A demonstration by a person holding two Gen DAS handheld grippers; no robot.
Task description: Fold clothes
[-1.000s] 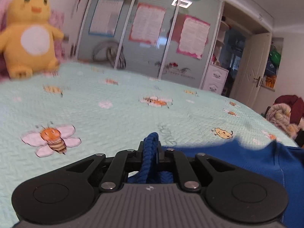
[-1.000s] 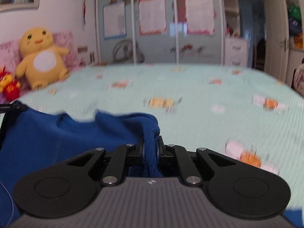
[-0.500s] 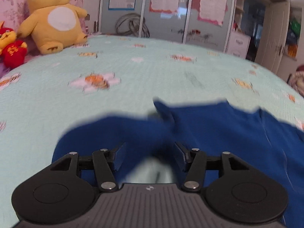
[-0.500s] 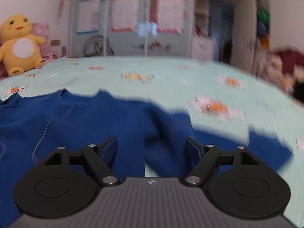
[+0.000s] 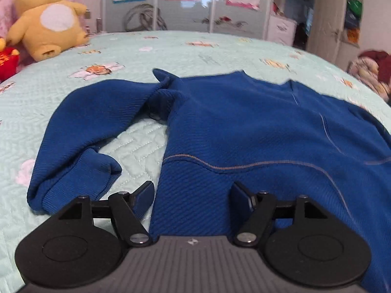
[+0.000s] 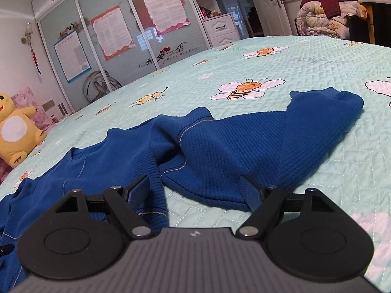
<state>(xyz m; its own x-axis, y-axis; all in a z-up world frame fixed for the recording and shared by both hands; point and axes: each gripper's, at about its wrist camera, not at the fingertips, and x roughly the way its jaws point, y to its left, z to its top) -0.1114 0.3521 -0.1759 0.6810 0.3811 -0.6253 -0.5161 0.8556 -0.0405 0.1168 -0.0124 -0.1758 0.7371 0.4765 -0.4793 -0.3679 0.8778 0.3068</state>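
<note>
A blue ribbed sweater (image 5: 244,127) lies spread on the mint bee-print bedspread (image 5: 171,48). Its left sleeve (image 5: 80,131) bends back toward me, the cuff bunched near the front. My left gripper (image 5: 193,191) is open, hovering over the sweater's hem with cloth showing between the fingers but not pinched. In the right wrist view the same sweater (image 6: 220,146) lies with its right sleeve (image 6: 317,127) folded over on itself. My right gripper (image 6: 195,186) is open above the hem edge, holding nothing.
A yellow plush toy (image 5: 48,17) and a red toy (image 5: 7,61) sit at the head of the bed. Mirrored wardrobe doors (image 6: 122,36) stand beyond the bed. A pile of bedding and clothes (image 6: 330,7) rests at the right, near a door.
Both grippers were shut on the sweater a second ago; they let go, opened and drew back. The sweater now lies flat on the bed with both sleeves dropped.
</note>
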